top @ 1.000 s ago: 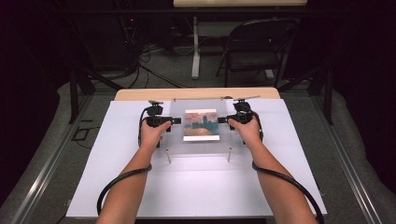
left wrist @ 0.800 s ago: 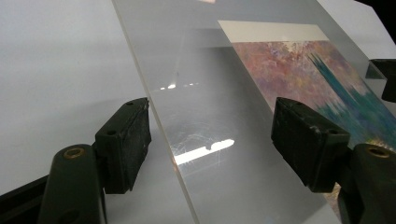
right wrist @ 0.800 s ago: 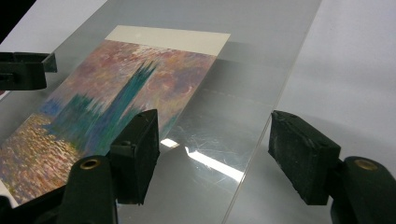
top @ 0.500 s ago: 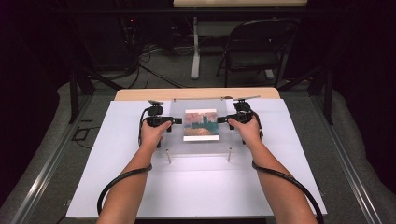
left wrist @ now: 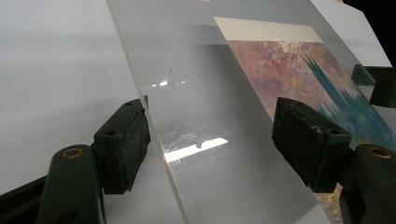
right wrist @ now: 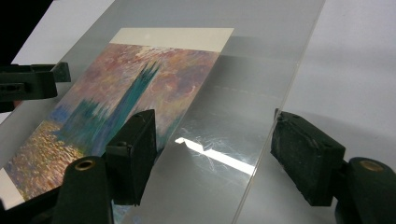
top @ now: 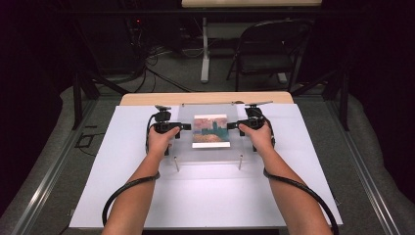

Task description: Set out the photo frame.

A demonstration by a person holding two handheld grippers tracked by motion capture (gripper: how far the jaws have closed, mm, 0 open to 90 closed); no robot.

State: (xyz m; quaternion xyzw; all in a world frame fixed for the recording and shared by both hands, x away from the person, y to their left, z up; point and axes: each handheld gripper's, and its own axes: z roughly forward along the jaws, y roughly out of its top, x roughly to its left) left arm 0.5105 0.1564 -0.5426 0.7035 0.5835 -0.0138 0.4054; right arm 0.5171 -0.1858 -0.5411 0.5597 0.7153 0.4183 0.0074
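A clear acrylic sheet (top: 210,152) lies over a painted print (top: 211,130) of pink sky and teal towers, at the far middle of the white board (top: 205,196). My left gripper (top: 187,127) is at the sheet's left edge and my right gripper (top: 230,126) at its right edge. In the left gripper view the jaws of the left gripper (left wrist: 210,135) stand wide apart, one on each side of the sheet (left wrist: 196,93), beside the print (left wrist: 299,70). The right gripper (right wrist: 215,140) straddles the sheet (right wrist: 243,93) the same way, near the print (right wrist: 130,84). Both are open.
Two thin metal posts (top: 176,164) (top: 240,162) stand at the sheet's near corners. A wooden table edge (top: 205,98) runs behind the board. A folding chair (top: 269,49) and cables lie on the floor beyond. White board stretches bare toward me.
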